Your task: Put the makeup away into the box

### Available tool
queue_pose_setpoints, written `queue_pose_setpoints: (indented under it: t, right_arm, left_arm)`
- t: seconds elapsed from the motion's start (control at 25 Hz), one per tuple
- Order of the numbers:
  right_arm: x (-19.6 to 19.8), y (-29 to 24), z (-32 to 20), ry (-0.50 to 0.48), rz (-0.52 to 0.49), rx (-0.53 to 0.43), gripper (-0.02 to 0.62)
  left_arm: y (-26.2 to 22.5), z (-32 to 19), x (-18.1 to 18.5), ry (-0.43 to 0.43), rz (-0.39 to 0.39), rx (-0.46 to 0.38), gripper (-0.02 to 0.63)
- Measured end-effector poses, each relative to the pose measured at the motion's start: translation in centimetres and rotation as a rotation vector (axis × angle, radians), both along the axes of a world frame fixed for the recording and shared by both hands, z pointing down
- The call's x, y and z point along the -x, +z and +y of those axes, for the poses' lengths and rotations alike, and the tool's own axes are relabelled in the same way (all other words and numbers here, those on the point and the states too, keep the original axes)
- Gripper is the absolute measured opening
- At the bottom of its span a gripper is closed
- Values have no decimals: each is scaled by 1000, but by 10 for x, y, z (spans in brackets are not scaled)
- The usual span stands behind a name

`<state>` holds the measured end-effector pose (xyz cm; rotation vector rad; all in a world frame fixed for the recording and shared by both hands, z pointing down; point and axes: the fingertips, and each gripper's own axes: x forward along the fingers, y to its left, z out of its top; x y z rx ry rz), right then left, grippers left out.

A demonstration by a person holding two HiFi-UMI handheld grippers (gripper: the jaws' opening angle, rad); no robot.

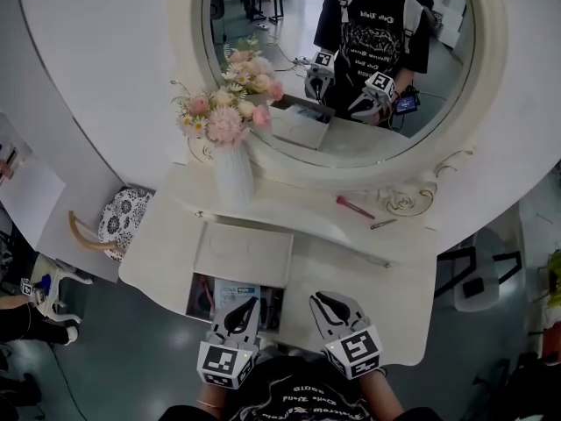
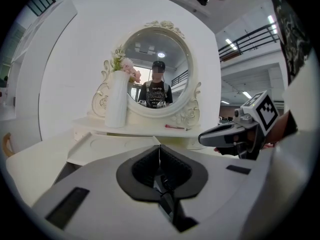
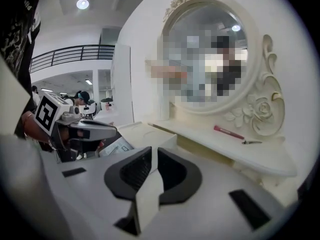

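White dressing table [image 1: 386, 296]; pink, cream flowers [image 1: 230, 112] in white vase [image 1: 233, 175], upper left; red makeup stick [image 1: 354, 206], right of centre; black-and-white patterned cushion [image 1: 123, 217], left.

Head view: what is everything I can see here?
dressing table: one, white, fills the middle
mirror: one, round, white carved frame, at the back
vase: one, white, left on the shelf
flowers: one bunch, pink and white, in the vase
makeup stick: one, red, right on the shelf
thin tool: one, dark, beside the stick
box: one, white, open, in front of the vase
chair: one, patterned cushion, left of the table
left tongs: one, grey and black, shut, near the box
right tongs: one, grey and black, slightly open, empty, beside the left
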<state>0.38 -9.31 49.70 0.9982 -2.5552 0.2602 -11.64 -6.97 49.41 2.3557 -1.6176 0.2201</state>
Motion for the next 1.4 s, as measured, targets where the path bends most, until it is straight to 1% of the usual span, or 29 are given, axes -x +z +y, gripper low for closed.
queue_pose_setpoints:
  t: [0.24,0.52,0.88,1.4]
  right_arm:
    - [-28,5,1,83,7,7,33]
    - [-47,7,2,153,10,3,11]
    - [-58,8,3,188,20,-10,9]
    - [-62,12,2,182,31,1,8]
  left_arm:
    - [2,3,-13,34,2,6,15]
    - [1,6,-22,61,-6,1,17]
    - [3,7,-29,75,-7,5,16]
    - [6,1,-37,98,-11,10,15]
